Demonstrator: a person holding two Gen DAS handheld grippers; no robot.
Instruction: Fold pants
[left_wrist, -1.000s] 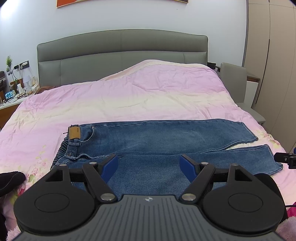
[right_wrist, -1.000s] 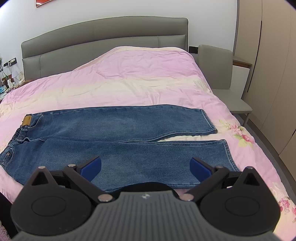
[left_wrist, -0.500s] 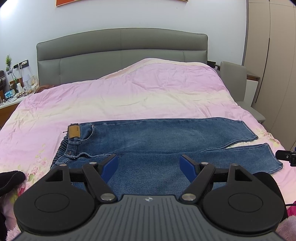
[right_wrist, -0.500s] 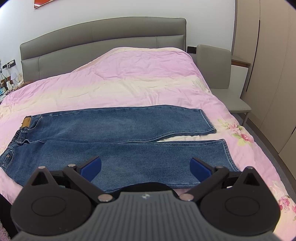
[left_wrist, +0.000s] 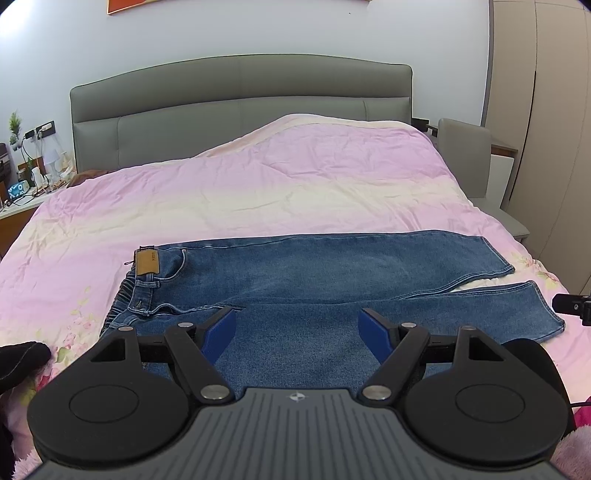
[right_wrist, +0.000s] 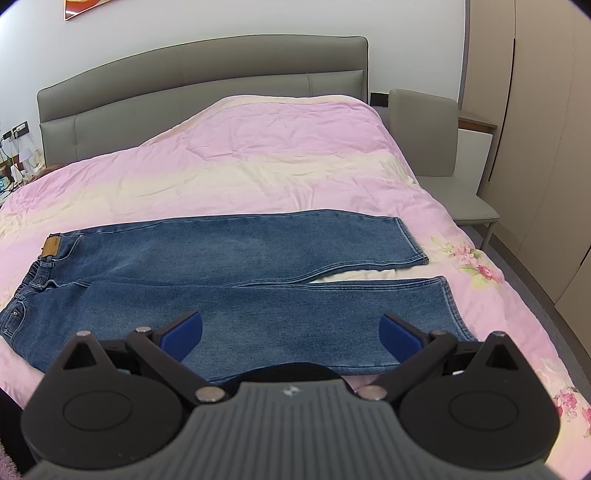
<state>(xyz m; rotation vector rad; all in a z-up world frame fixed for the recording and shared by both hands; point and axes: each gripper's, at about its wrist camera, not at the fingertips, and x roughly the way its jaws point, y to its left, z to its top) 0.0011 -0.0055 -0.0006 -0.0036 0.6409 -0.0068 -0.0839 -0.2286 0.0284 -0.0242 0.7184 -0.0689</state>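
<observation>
A pair of blue jeans lies flat and unfolded across the near part of a bed, on a pink and cream quilt. The waistband points to the left, with a brown leather patch at its far corner. The two legs run to the right, lying side by side and parting slightly near the hems, where a strip of quilt shows between them. The far leg ends short of the bed's right edge; the near leg's hem lies closer to it.

The left gripper hangs above the near leg, close to the seat of the jeans. Its jaws are spread wide and hold nothing. The right gripper hangs above the near leg further toward the hem, jaws likewise spread wide and empty. Whether either set of blue pads touches the denim cannot be told.

A grey padded headboard stands at the far end. A grey chair stands just beside the bed on the right, before tan wardrobe doors. A cluttered nightstand is at far left.
</observation>
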